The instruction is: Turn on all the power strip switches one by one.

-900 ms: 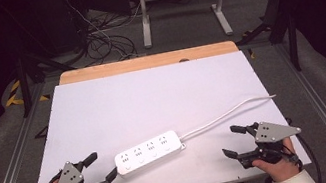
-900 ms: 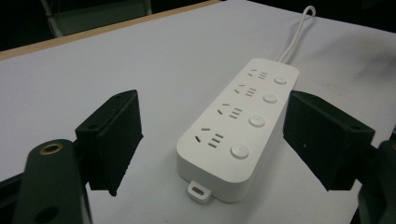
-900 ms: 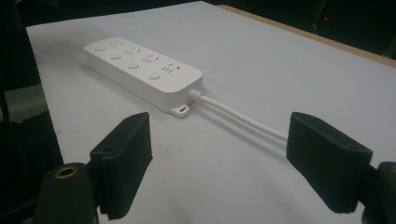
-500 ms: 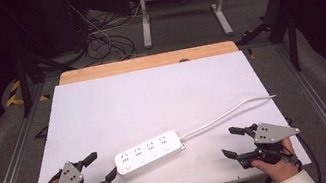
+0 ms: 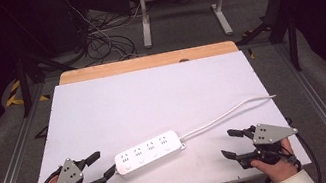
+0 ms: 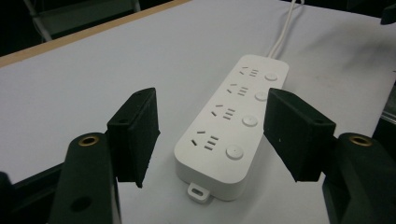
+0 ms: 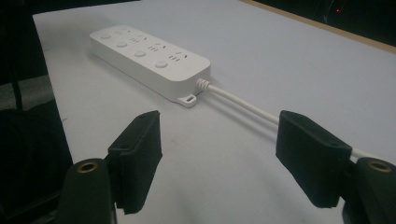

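Power strip: smooth white plastic, slight sheen. Table: matt white top w/ bare wood edge at back. Tongs: matt black.

Bright overhead light falls evenly on the white table, while the floor and room around it sink into near darkness. The power strip casts only a faint, soft shadow. All three pictures look slightly soft and grainy, with no strong glare.

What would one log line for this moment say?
left gripper: open, near power strip end | right gripper: open, apart from strip | cord: trails right | strip: flat on white table
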A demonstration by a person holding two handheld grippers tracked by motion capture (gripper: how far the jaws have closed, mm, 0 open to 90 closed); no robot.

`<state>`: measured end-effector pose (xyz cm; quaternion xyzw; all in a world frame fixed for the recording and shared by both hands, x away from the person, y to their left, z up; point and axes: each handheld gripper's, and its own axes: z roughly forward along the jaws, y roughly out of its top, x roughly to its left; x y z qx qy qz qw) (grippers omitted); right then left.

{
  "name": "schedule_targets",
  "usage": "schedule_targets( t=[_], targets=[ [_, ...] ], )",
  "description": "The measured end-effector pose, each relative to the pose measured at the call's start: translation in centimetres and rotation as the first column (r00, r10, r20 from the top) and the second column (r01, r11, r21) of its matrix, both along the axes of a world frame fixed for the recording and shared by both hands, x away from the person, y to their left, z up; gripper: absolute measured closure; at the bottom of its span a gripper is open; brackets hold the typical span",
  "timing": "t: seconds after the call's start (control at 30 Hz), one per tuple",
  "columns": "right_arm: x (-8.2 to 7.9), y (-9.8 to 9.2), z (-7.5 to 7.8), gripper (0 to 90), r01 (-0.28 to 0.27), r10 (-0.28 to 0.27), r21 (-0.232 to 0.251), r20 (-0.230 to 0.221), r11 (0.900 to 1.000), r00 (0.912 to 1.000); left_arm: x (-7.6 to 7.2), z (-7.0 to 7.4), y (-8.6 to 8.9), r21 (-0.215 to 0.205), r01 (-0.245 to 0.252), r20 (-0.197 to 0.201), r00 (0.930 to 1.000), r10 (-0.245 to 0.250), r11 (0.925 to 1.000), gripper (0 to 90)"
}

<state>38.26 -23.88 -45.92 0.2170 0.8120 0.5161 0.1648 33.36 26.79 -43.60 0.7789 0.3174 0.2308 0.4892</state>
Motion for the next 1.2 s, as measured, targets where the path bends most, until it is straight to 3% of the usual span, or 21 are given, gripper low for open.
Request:
schedule_targets(
  t=[0.47, 0.97, 1.2],
  targets=[
    [0.1, 0.3, -0.3, 31.8, -0.004, 0.004, -0.011, -0.018, 1.000, 0.9998, 1.2, 1.2, -1.5, 0.021, 0.052, -0.050, 0.9975, -0.051, 0.9984, 45.0],
    [0.2, 0.3, -0.5, 31.8, -0.002, 0.001, -0.012, -0.035, 1.000, 0.9994, 2.5, 1.7, -3.3, 0.047, 0.096, -0.073, 0.9930, -0.092, 0.9942, 45.0],
    [0.3, 0.3, -0.5, 31.9, -0.004, 0.004, -0.011, -0.039, 1.000, 0.9992, 2.9, 1.8, -3.6, 0.042, 0.116, -0.122, 0.9864, -0.110, 0.9924, 52.8]
  ],
)
